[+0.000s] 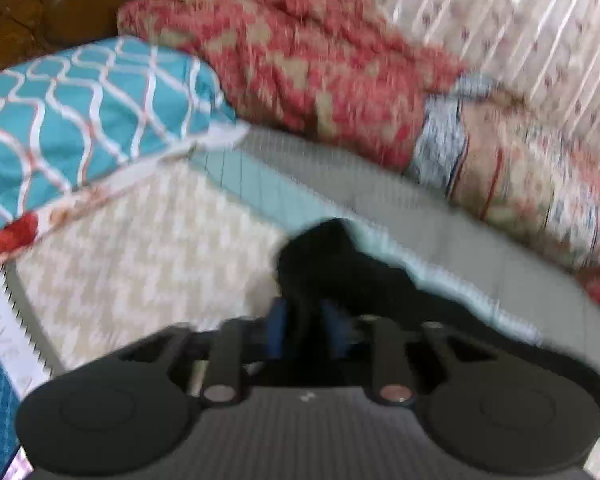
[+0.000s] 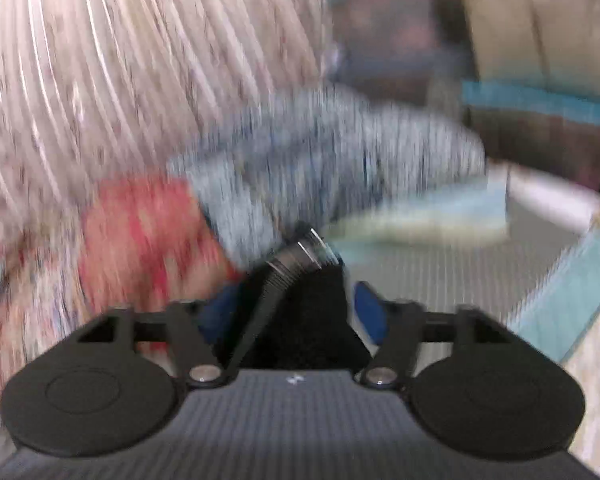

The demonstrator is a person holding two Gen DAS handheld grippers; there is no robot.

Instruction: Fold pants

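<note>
The pants (image 1: 332, 264) are black fabric. In the left wrist view my left gripper (image 1: 306, 320) is shut on a bunched part of them, with the cloth trailing off to the right over the bed. In the right wrist view my right gripper (image 2: 292, 304) is shut on the black pants (image 2: 304, 312) at what looks like the ribbed waistband, held above the bed. Both views are blurred by motion. The blue fingertip pads (image 2: 370, 312) show on either side of the cloth.
A teal patterned pillow (image 1: 80, 116) lies at the left on the bed (image 1: 148, 248). A red patterned blanket (image 1: 300, 64) and a grey-blue cloth (image 2: 332, 160) lie along the far side. A light curtain (image 2: 120, 60) hangs behind.
</note>
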